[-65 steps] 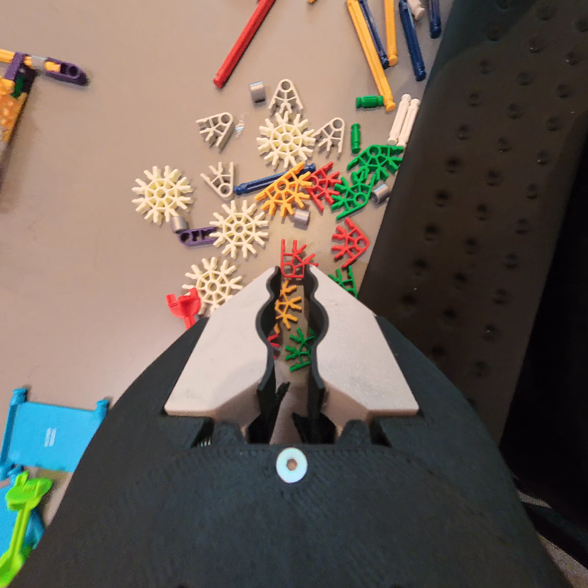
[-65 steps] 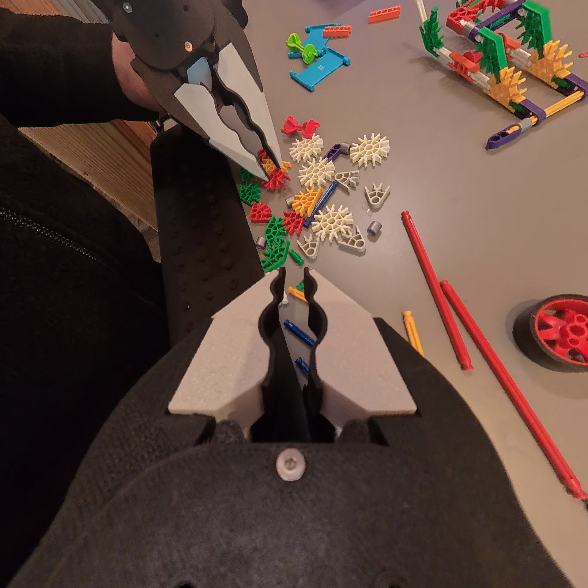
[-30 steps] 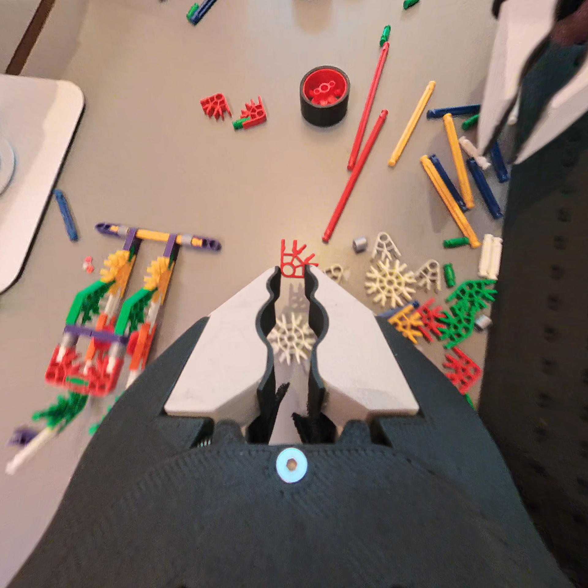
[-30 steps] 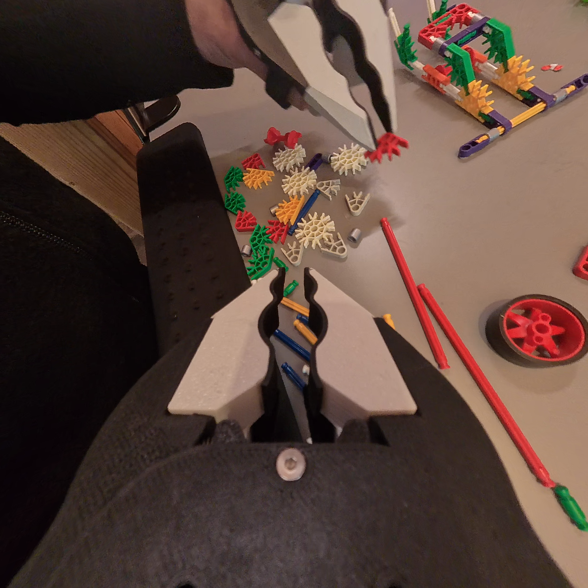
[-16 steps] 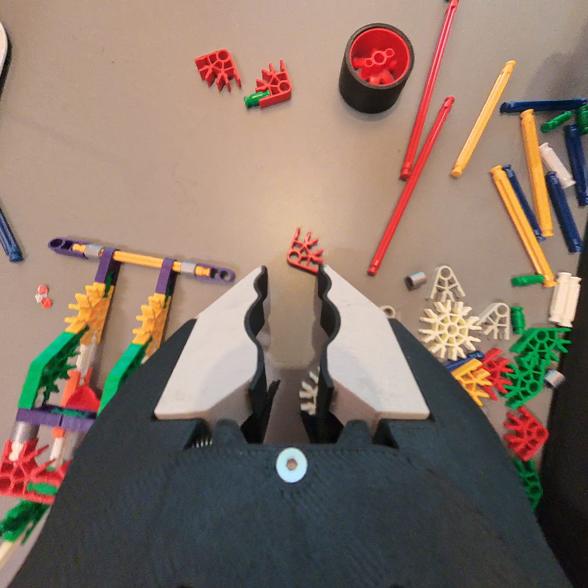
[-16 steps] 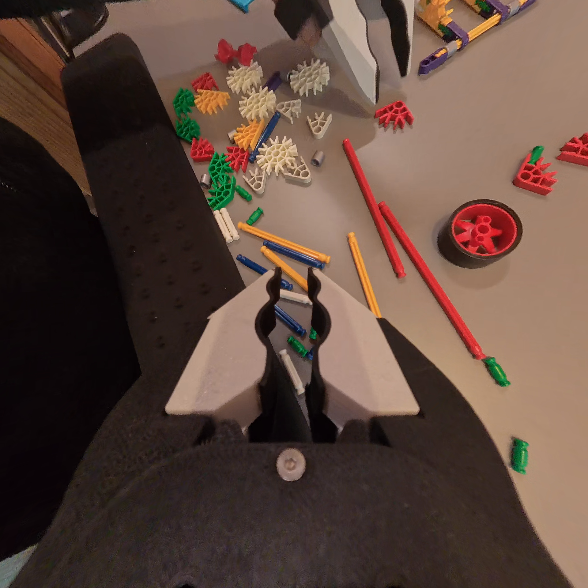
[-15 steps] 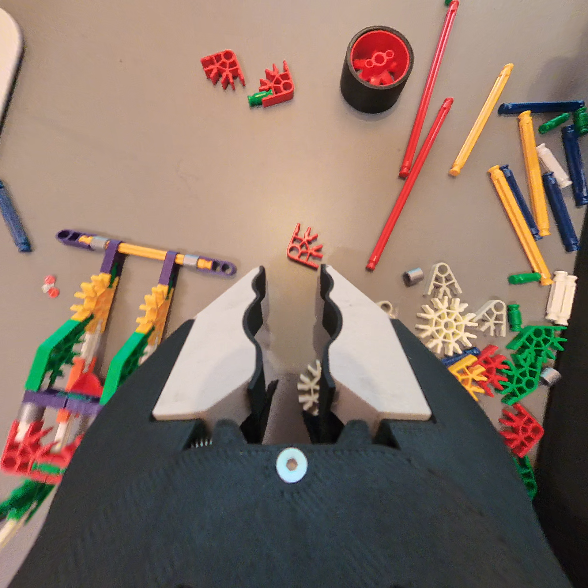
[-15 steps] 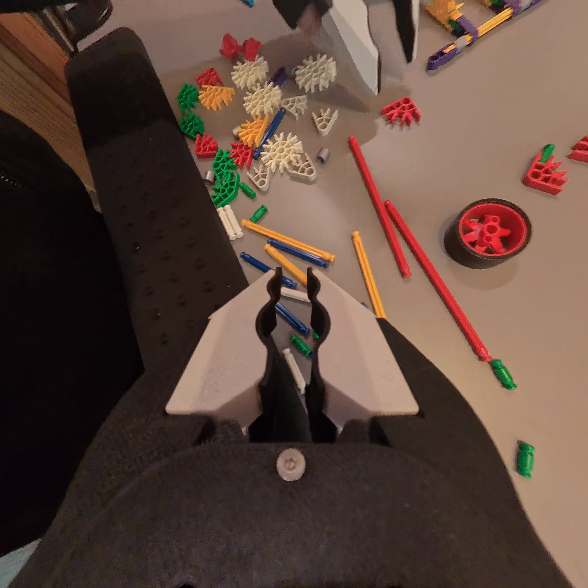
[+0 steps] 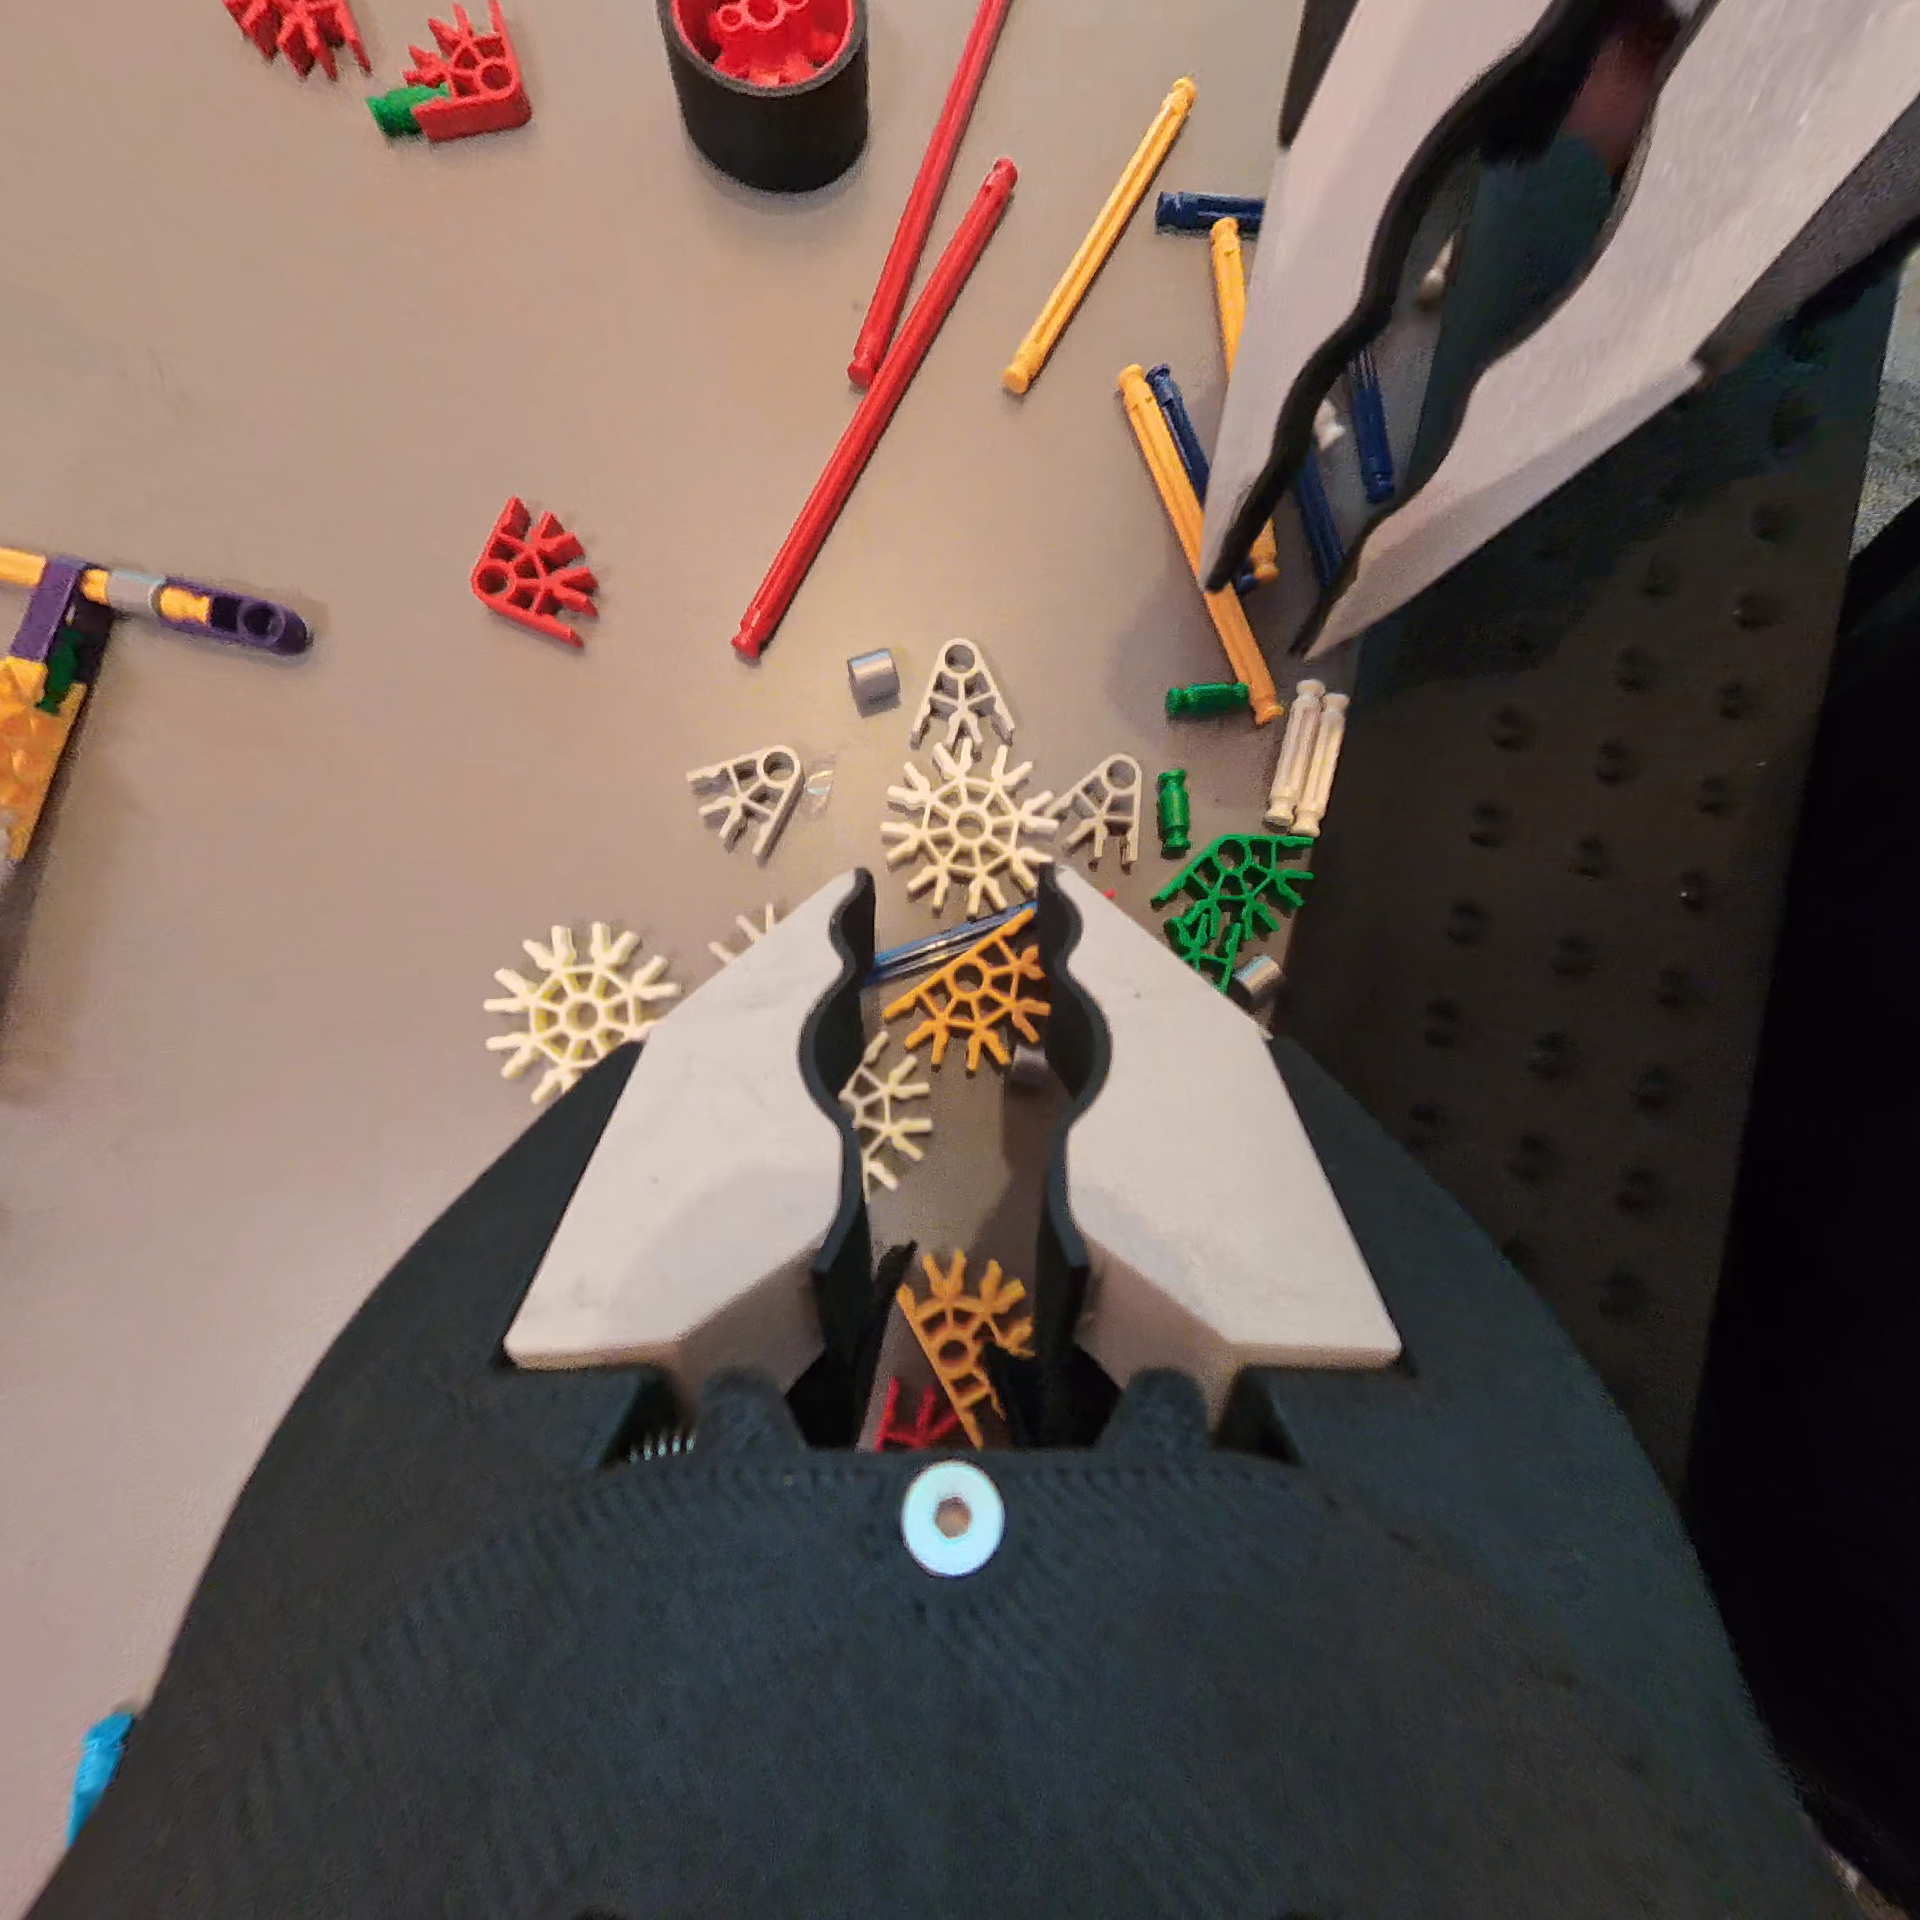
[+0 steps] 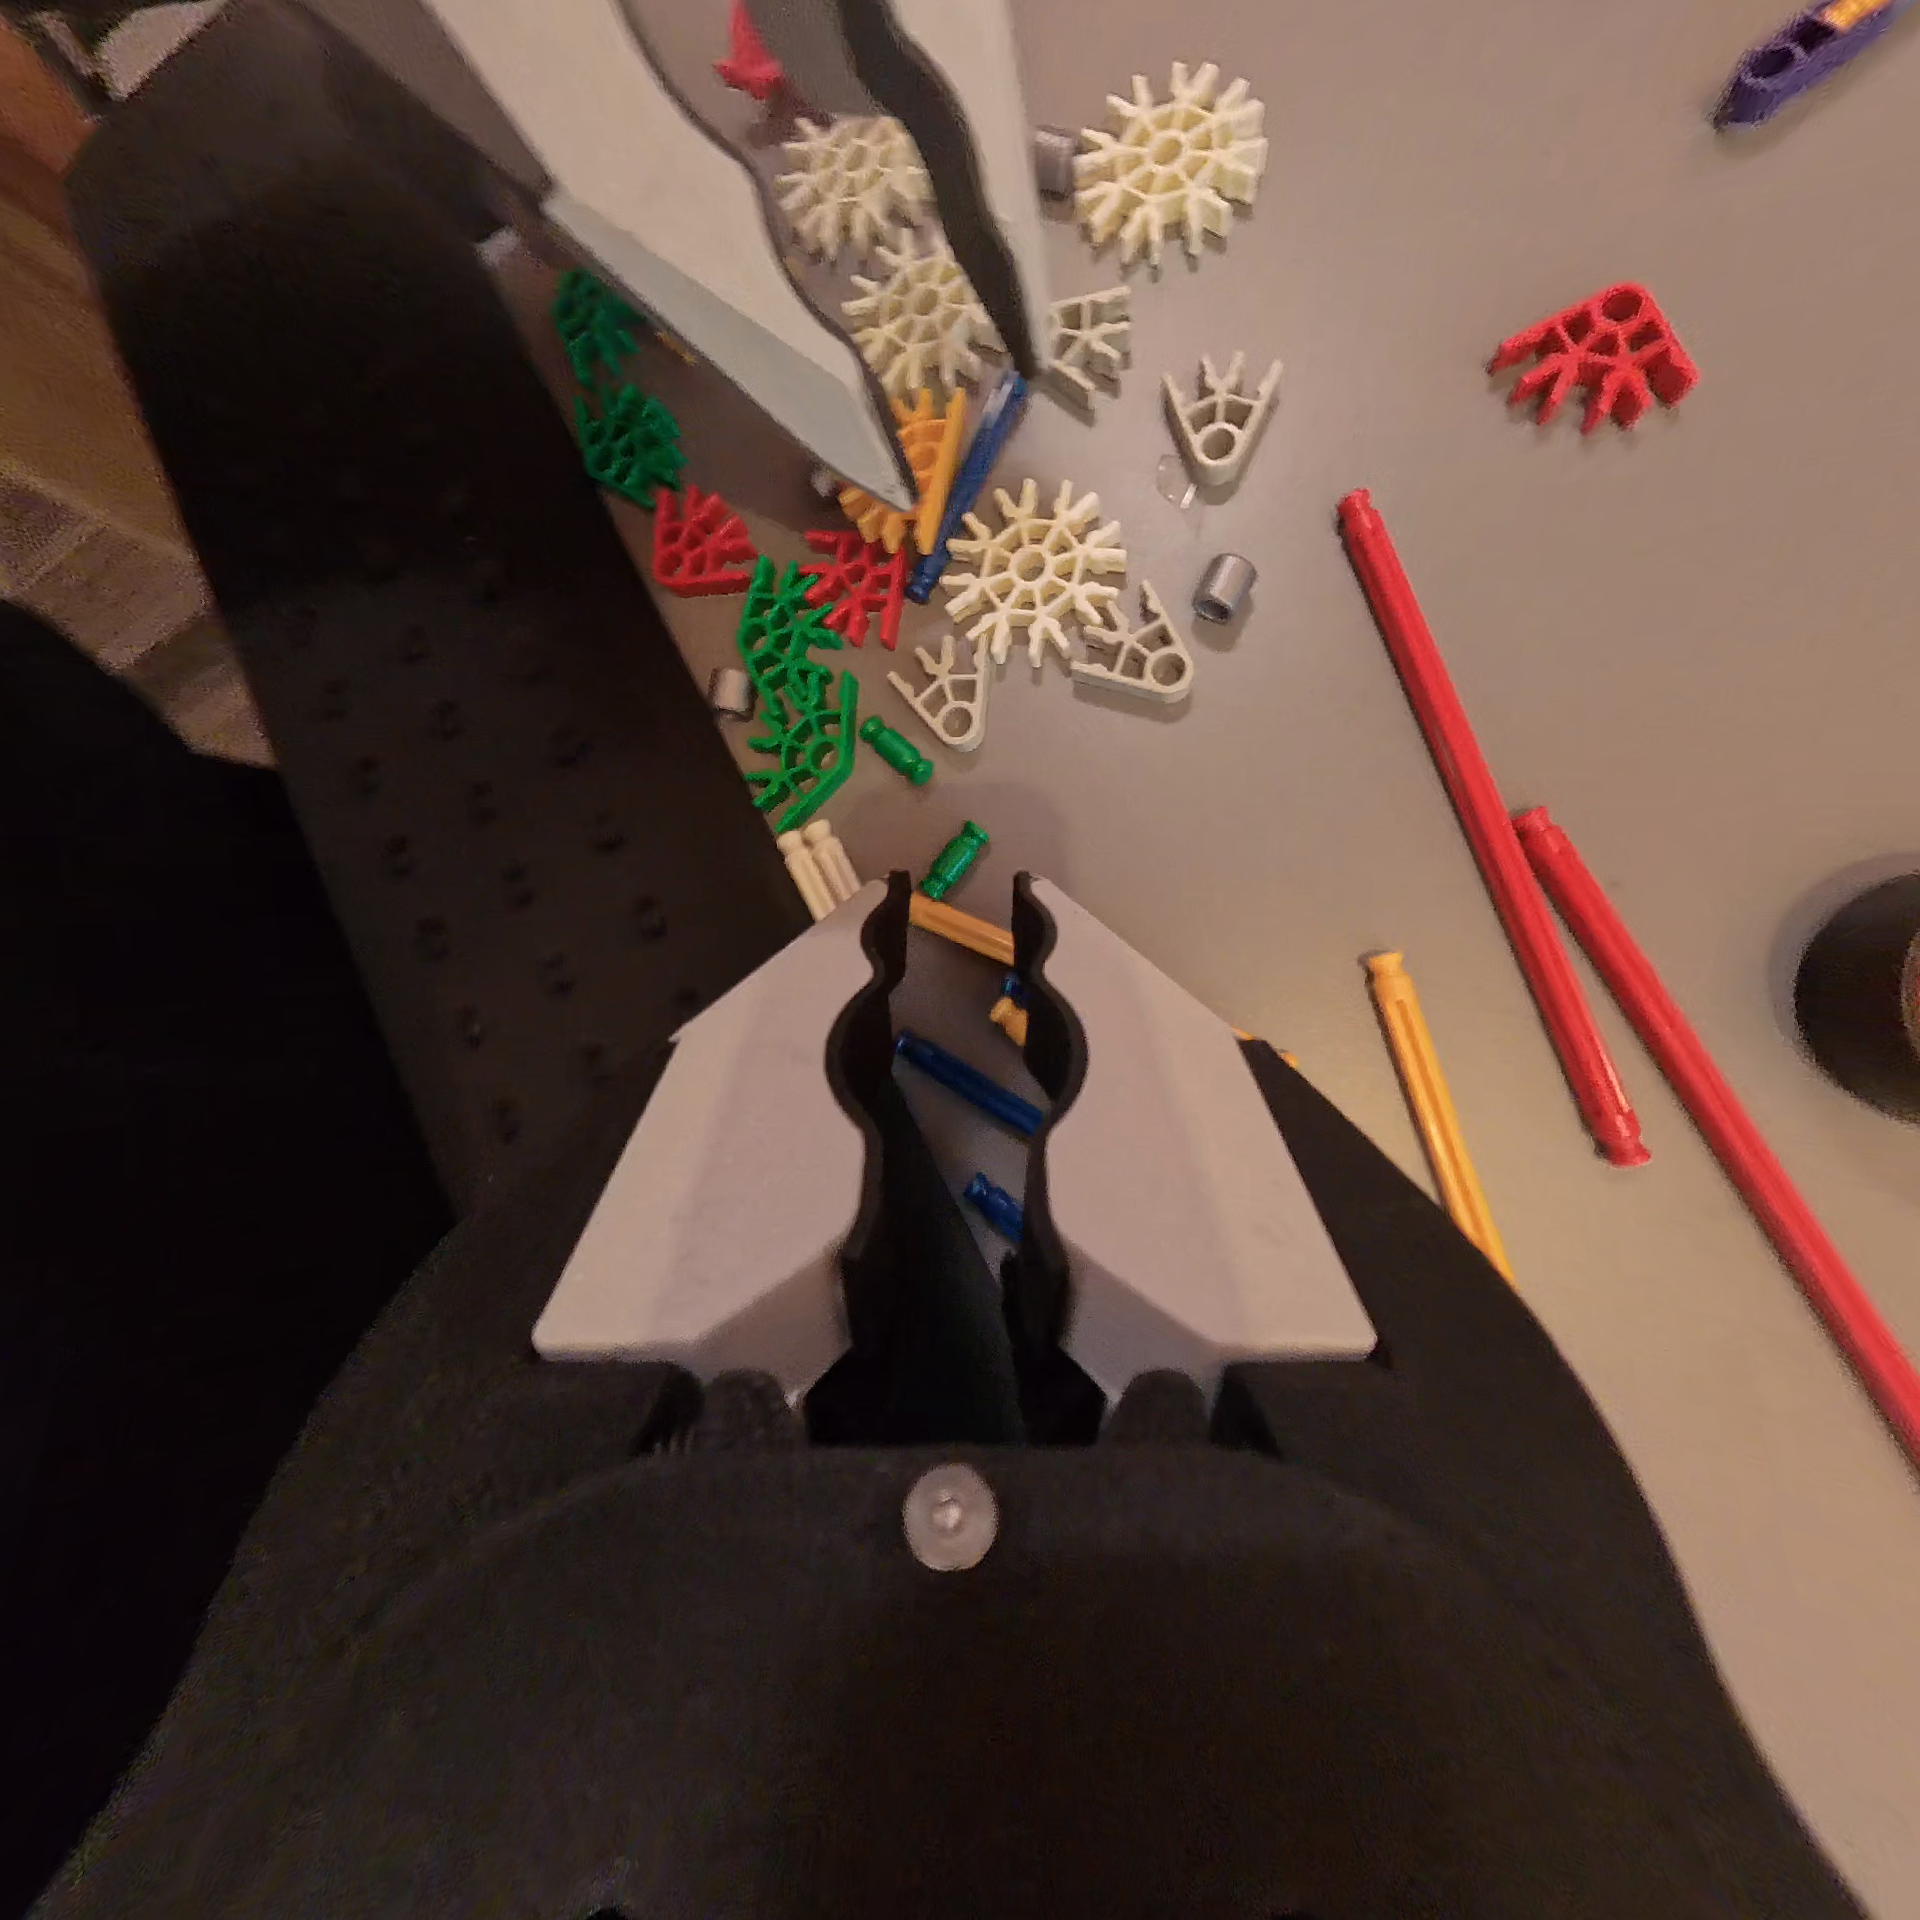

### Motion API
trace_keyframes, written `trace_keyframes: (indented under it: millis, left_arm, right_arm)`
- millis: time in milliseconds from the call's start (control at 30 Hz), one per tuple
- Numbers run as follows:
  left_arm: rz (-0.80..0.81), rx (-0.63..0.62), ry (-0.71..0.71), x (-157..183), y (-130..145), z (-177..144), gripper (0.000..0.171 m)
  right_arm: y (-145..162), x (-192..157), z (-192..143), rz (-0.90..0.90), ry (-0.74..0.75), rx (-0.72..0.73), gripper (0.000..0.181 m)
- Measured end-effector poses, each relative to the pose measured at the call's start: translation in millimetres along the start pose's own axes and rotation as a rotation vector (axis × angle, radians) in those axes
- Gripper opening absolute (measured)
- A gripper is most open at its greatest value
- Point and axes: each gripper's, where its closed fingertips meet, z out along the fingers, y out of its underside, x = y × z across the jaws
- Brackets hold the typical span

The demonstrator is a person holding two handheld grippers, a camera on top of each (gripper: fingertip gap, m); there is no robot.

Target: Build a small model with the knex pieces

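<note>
The left gripper (image 9: 954,894) is hanging with its jaws spread and empty over a heap of connectors near the bench's edge, an orange fan connector (image 9: 971,1000) and a blue rod (image 10: 971,457) lying between its tips. The right gripper (image 10: 961,883) is hovering with jaws parted and holding nothing above yellow rods (image 10: 961,928) and blue rods (image 10: 966,1083), a green peg (image 10: 954,858) just beyond. A red connector (image 9: 535,572) is lying apart, toward the bench's middle.
</note>
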Motion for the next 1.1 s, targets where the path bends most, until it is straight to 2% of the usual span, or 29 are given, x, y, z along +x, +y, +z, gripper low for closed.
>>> trace_keyframes:
  millis: [167, 267, 433, 533, 633, 767, 900, 1100]
  left_arm:
    - [-0.014, 0.031, -0.019, -3.5, 1.5, -8.8, 0.026]
    - [-0.005, 0.040, -0.028, -7.7, 1.1, -10.5, 0.026]
    - [0.011, 0.053, -0.032, -17.9, -3.1, -10.4, 0.026]
    - [0.014, 0.092, -0.076, -37.9, -15.6, -9.4, 0.029]
    - [-0.013, 0.128, -0.087, -59.2, -31.4, 1.3, 0.032]
    - [0.007, 0.116, -0.098, -78.6, -45.4, 23.3, 0.029]
    - [0.014, 0.104, -0.090, -84.8, -53.0, 38.0, 0.027]
    - [0.005, 0.081, -0.088, -90.5, -49.9, 45.8, 0.019]
  right_arm:
    - [3.0, -1.7, 13.0, 0.075, 0.050, -0.022, 0.017]
    - [2.4, -0.8, 17.8, 0.073, 0.077, -0.038, 0.005]
    - [-2.9, 0.9, 17.4, 0.040, 0.080, -0.030, 0.003]
    - [-23.7, 16.0, 4.1, -0.028, 0.070, 0.031, 0.002]
    - [-49.9, 49.3, -7.6, -0.116, 0.067, 0.055, 0.002]
    - [-73.5, 84.9, 0.6, -0.283, 0.002, 0.012, 0.002]
    - [-78.1, 113.0, 15.2, -0.417, -0.020, -0.105, 0.003]
    - [-75.6, 127.3, 27.5, -0.477, -0.082, -0.181, 0.003]
